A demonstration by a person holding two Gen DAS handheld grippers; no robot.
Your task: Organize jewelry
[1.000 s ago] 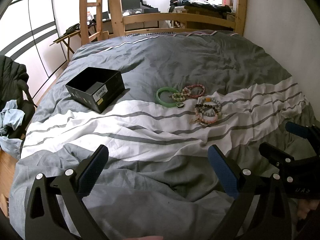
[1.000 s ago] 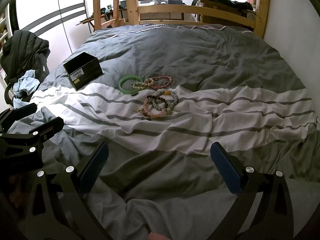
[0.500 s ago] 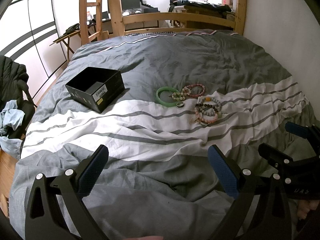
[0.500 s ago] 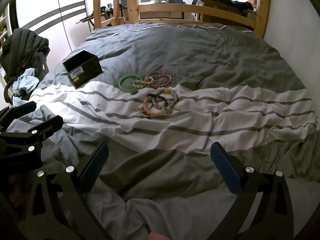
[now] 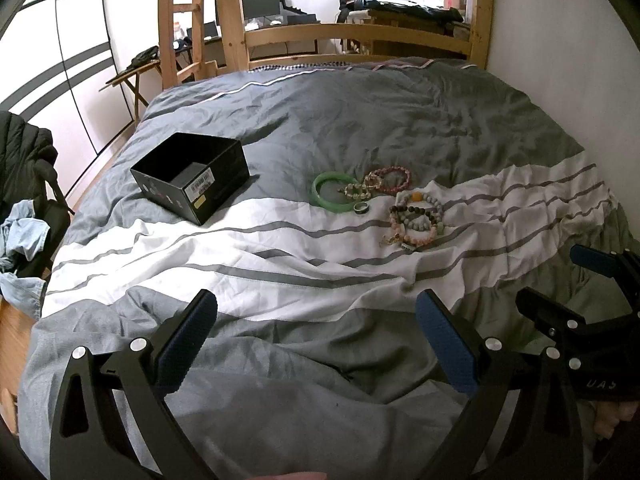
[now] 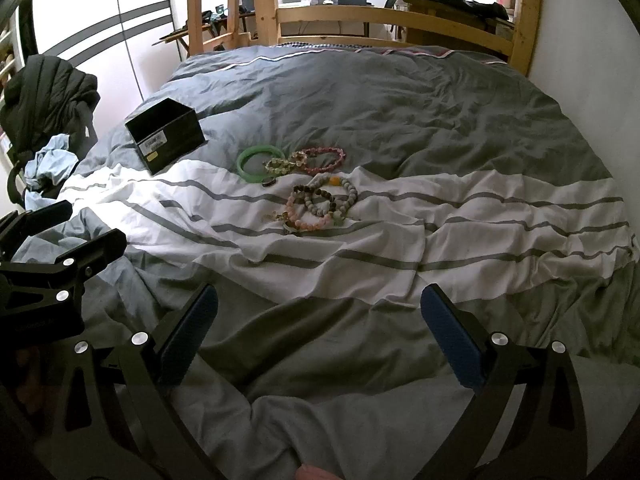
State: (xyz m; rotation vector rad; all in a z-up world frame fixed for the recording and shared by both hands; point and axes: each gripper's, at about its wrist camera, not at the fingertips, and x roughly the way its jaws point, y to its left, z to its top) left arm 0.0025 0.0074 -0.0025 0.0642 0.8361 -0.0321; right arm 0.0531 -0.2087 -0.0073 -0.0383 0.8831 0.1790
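An open black box (image 5: 192,178) (image 6: 164,140) sits on the bed's left side. To its right lie a green bangle (image 5: 334,192) (image 6: 260,162), a dark ring (image 5: 362,208) (image 6: 269,181), a pink bead bracelet (image 5: 390,179) (image 6: 324,159) and a pile of bead bracelets (image 5: 418,220) (image 6: 322,204). My left gripper (image 5: 316,340) is open and empty, low over the near bedding. My right gripper (image 6: 320,332) is open and empty, also near the bed's front. Each gripper shows at the other view's edge.
The grey and white striped duvet (image 5: 280,252) is wrinkled. A wooden bed frame (image 5: 360,36) stands at the far end, a white wall (image 5: 560,60) on the right. A dark jacket and blue cloth (image 6: 44,120) lie off the bed's left edge.
The right wrist view has drifted slightly, so the jewelry and the box appear a little further left. The left gripper has not visibly moved. Both grippers stay open.
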